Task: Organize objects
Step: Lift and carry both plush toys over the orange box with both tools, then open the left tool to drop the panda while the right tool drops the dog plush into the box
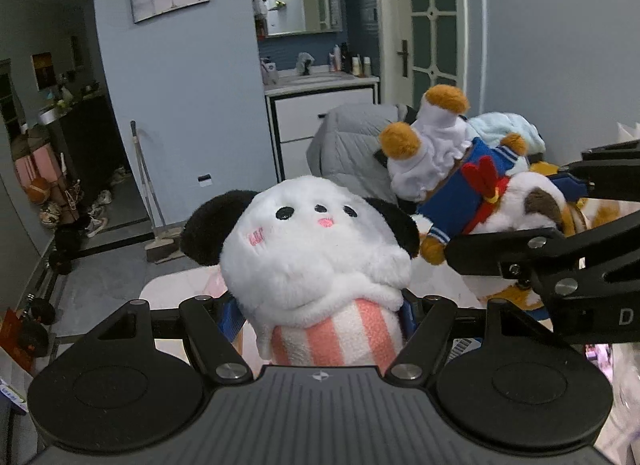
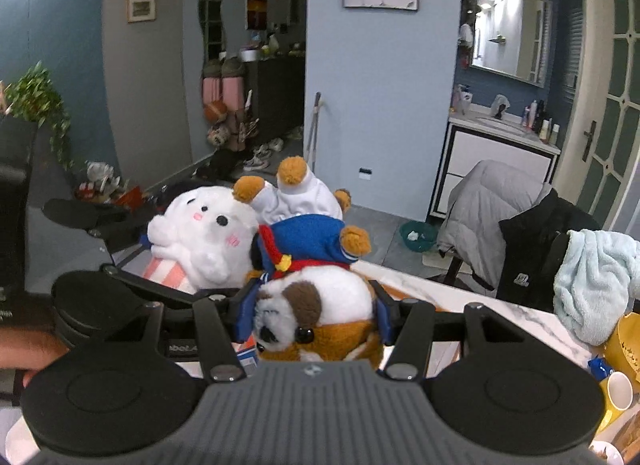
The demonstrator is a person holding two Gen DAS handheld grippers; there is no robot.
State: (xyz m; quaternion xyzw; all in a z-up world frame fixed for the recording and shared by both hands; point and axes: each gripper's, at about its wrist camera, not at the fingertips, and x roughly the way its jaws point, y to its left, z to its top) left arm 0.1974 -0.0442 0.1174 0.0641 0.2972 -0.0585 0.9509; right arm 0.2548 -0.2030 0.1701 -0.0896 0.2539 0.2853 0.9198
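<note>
- Left wrist view: the left gripper [image 1: 320, 317] has its jaws clenched on the striped body of a white plush dog with black ears [image 1: 312, 249], at frame centre. At right, the right gripper [image 1: 576, 221] grasps an upside-down sailor-suited plush dog [image 1: 460, 181].
- Right wrist view: the right gripper [image 2: 314, 315] clamps the sailor-suited plush dog's [image 2: 316, 265] head, low centre, above the marble surface [image 2: 500, 321]. The white plush dog [image 2: 200, 237] touches it on the left.

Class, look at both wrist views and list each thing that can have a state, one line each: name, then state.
left gripper: shut on the white plush
right gripper: shut on the dog plush
white plush: held up, face toward the camera
dog plush: held upside down, feet up
glass-paned door: closed
grey jacket: draped over a chair
light blue towel: crumpled over the black jacket
</note>
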